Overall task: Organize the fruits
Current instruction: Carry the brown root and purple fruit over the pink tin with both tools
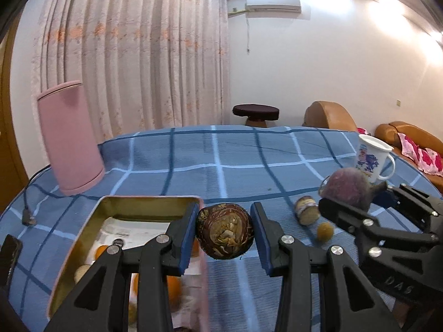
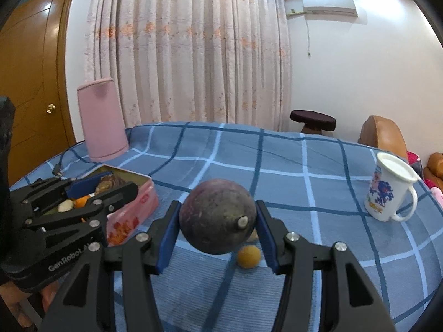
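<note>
My left gripper is shut on a dark brown mottled round fruit, held by the right edge of the pink tin box. It also shows in the right wrist view over the box. The box holds orange fruits and a pale one. My right gripper is shut on a purple round fruit, lifted above the cloth; it also shows in the left wrist view. A small yellow fruit and a brown piece lie on the cloth.
The table has a blue checked cloth. A pink cylinder container stands at the back left with a cable. A white flowered mug stands at the right. A dark phone lies at the left edge.
</note>
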`<state>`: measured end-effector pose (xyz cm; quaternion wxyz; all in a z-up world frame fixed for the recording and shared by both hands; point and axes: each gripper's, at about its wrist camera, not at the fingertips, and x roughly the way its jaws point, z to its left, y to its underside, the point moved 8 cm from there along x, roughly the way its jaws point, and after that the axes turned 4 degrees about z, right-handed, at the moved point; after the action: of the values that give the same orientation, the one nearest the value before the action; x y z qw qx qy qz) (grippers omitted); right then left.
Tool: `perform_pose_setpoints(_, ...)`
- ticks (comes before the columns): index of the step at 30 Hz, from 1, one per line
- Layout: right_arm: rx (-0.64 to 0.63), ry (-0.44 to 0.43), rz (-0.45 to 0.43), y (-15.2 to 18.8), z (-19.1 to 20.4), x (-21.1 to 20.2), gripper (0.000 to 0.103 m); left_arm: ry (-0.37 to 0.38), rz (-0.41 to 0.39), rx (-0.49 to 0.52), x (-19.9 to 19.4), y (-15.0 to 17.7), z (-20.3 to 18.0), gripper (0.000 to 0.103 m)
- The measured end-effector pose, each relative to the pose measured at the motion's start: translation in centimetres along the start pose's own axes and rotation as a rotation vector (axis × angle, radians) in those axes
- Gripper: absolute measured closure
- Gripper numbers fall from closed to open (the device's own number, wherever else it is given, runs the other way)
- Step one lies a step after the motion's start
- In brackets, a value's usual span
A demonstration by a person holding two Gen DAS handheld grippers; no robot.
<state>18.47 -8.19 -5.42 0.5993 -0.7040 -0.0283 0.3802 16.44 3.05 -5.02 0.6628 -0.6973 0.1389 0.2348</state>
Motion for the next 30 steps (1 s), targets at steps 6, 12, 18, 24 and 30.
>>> perform_pose_setpoints(6,-0.031,-0.053,-0.013,-1.7,2.9,0.0,0.048,-0.021,0.001,-0.028,-1.1,-0.2,2.7,0.062)
perform_pose_setpoints(12,-0.06,-0.114,-0.003,-2.7,6.2,0.9,0.048,-0.053,0.004,-0.053,-1.7,-0.1,5.5,0.062)
perform_pose_setpoints(18,-0.103,-0.149,0.022,-2.9,9.1,2.4,0.048,-0.09,0.033,-0.077,-1.4,0.9,8.4,0.062)
perform_pose_setpoints(24,-0.136,-0.177,0.058,-2.6,11.3,4.0,0.048,-0.118,0.056,-0.104,-1.2,1.9,11.0,0.062)
perform_pose_setpoints(30,-0.15,-0.199,0.087,-2.3,12.8,5.1,0.048,-0.127,0.066,-0.116,-1.3,2.4,12.4,0.062)
